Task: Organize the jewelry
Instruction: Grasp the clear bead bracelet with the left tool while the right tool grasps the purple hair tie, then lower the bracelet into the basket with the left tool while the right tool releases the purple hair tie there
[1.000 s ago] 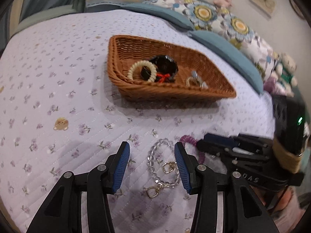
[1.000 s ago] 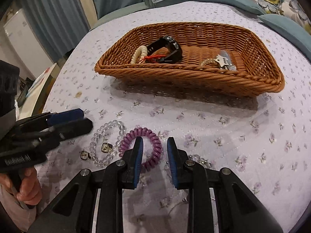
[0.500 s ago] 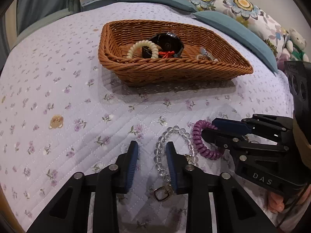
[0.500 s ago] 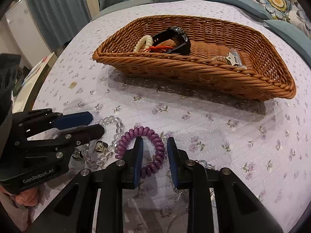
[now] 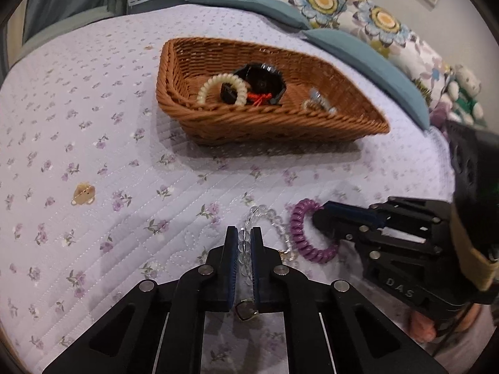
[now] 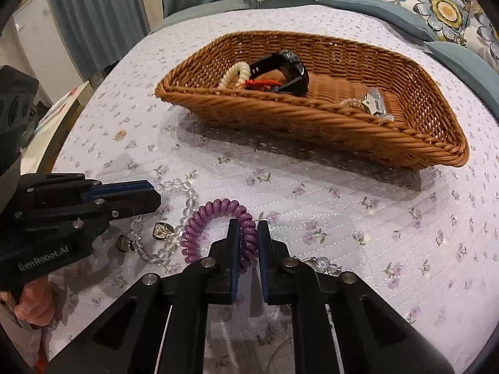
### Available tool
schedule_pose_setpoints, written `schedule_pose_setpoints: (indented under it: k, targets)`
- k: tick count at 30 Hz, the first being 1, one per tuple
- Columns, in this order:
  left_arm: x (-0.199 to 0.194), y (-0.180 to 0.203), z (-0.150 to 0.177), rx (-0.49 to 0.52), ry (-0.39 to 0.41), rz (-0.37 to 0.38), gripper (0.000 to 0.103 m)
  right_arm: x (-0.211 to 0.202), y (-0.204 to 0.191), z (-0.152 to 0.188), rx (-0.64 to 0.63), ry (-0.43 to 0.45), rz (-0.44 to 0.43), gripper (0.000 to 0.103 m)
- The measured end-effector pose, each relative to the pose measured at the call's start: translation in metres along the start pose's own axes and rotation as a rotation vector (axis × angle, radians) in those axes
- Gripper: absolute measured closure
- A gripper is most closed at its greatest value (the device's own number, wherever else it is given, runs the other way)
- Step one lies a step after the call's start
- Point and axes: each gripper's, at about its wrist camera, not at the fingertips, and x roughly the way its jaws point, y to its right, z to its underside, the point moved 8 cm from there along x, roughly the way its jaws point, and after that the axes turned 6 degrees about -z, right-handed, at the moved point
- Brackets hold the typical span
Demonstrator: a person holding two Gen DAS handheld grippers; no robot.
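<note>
My left gripper (image 5: 243, 237) is shut on a clear bead bracelet (image 5: 265, 215) with gold charms, lying on the lilac quilt. The bracelet also shows in the right wrist view (image 6: 187, 193). My right gripper (image 6: 249, 233) is shut on a purple coil bracelet (image 6: 205, 218), which lies beside the bead bracelet; it also shows in the left wrist view (image 5: 301, 240). A brown wicker basket (image 5: 218, 127) stands beyond, holding a cream coil bracelet (image 5: 215, 82), a black watch (image 5: 262, 81) and a silver clip (image 5: 315, 96).
A small crystal piece (image 6: 324, 263) lies on the quilt by my right gripper. Flowered pillows (image 5: 374, 21) and a blue cushion (image 5: 368, 62) line the far side of the bed. A bear patch (image 5: 82, 191) marks the quilt at the left.
My left gripper has closed from wide open onto the bead bracelet. My right gripper has narrowed onto the purple coil bracelet. Both moved slightly forward.
</note>
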Motion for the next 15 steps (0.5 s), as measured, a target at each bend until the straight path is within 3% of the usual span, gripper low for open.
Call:
schedule_pose_setpoints:
  k: [15]
  targets:
    - [-0.049,0.014,-0.021,-0.037,0.153,0.206,0.095,-0.034,-0.002,-0.01,0.025,0.083,-0.048,0.091]
